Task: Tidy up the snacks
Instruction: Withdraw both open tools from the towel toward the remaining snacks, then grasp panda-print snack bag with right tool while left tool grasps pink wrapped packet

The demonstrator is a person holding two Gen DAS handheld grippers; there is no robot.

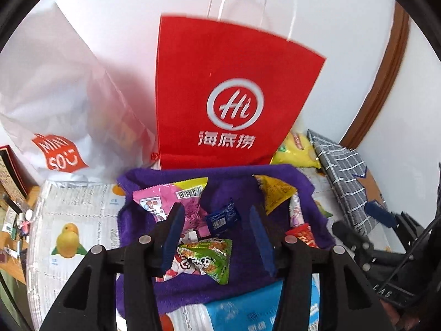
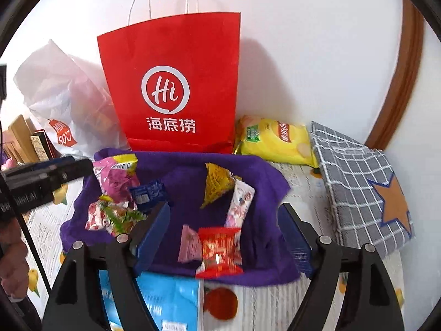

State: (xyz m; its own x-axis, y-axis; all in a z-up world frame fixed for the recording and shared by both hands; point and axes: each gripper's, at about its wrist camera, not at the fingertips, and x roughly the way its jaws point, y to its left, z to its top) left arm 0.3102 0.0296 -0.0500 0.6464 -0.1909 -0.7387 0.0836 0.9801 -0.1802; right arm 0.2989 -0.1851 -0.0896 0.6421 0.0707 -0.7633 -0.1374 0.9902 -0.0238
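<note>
A purple cloth (image 1: 242,182) (image 2: 179,171) on the table bears several snack packets. My left gripper (image 1: 216,219) hangs open above it. Below its gap lie a small blue packet (image 1: 223,216) and a green packet (image 1: 209,256), and a pink bag (image 1: 165,198) sits by its left finger. My right gripper (image 2: 224,215) stands wide open over a red packet (image 2: 220,248) and a small pink packet (image 2: 190,242). Neither gripper touches a packet. A yellow packet (image 2: 217,184) and a long white packet (image 2: 239,201) lie further back.
A red paper bag (image 1: 226,96) (image 2: 173,82) stands upright behind the cloth against the wall. A white plastic bag (image 1: 60,96) is at its left, a yellow chips bag (image 2: 275,140) and a grey checked bag (image 2: 358,187) at its right. A blue pack (image 2: 165,300) lies at the front.
</note>
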